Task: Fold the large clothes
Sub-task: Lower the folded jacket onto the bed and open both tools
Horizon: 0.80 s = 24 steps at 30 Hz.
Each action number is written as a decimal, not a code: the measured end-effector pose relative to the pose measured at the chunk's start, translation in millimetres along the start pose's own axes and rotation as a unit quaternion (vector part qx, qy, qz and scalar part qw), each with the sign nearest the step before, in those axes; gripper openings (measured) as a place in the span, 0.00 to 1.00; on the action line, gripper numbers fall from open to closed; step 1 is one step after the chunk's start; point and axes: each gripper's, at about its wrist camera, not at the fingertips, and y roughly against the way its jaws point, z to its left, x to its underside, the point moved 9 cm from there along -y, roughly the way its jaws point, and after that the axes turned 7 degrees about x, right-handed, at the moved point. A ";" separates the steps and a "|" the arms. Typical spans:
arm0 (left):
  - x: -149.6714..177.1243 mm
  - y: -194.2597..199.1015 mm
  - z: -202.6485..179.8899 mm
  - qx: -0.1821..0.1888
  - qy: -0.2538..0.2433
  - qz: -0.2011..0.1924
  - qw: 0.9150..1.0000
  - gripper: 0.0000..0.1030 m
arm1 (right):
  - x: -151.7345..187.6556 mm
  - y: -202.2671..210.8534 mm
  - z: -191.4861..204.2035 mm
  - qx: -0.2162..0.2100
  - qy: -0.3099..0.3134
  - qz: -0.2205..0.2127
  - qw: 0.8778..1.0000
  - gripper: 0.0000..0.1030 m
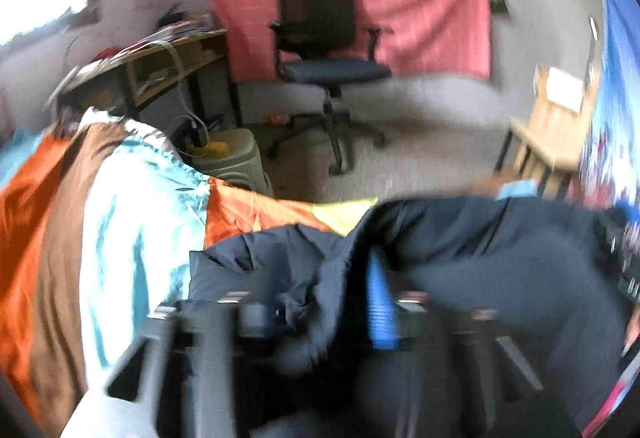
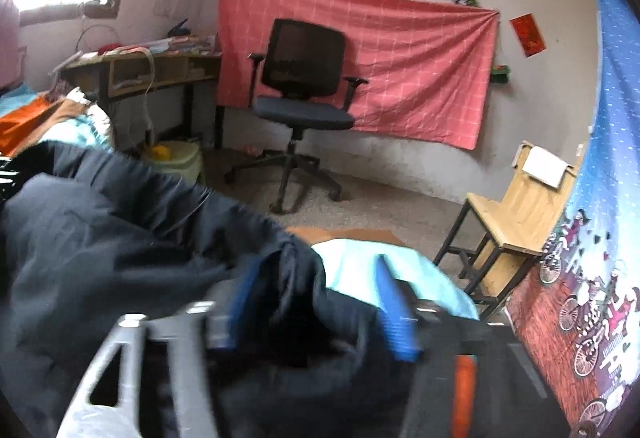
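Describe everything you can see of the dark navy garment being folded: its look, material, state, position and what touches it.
The dark navy garment looks like a thin, slightly shiny woven fabric, heavily creased and bunched rather than flat. It lies across a bed over the orange, brown and turquoise bedding. A fold of it sits between the blue-padded jaws of the right gripper, and another bunch lies between those of the left gripper. Motion blur hides seams and fastenings.

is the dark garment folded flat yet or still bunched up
Still bunched: the dark navy garment lies rumpled on the bed, a gathered clump of it sitting between the right gripper fingers.
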 end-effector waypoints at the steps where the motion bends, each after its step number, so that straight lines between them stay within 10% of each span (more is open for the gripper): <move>1: -3.3 4.8 2.6 0.003 0.015 -0.012 1.000 0.74 | -2.3 3.5 -3.2 0.005 -0.006 -0.007 1.000 0.71; 12: 5.3 67.1 -16.3 0.021 -0.020 -0.064 0.997 0.83 | 14.0 52.1 -20.4 -0.047 -0.026 -0.027 0.998 0.92; 19: 68.5 42.1 -45.3 0.059 -0.048 0.013 0.997 0.85 | 43.5 56.1 28.7 -0.172 -0.040 0.036 0.984 0.92; 24: 63.1 19.4 -48.4 0.041 -0.066 0.006 0.997 0.85 | 46.4 17.6 61.4 -0.156 0.001 0.076 0.985 0.91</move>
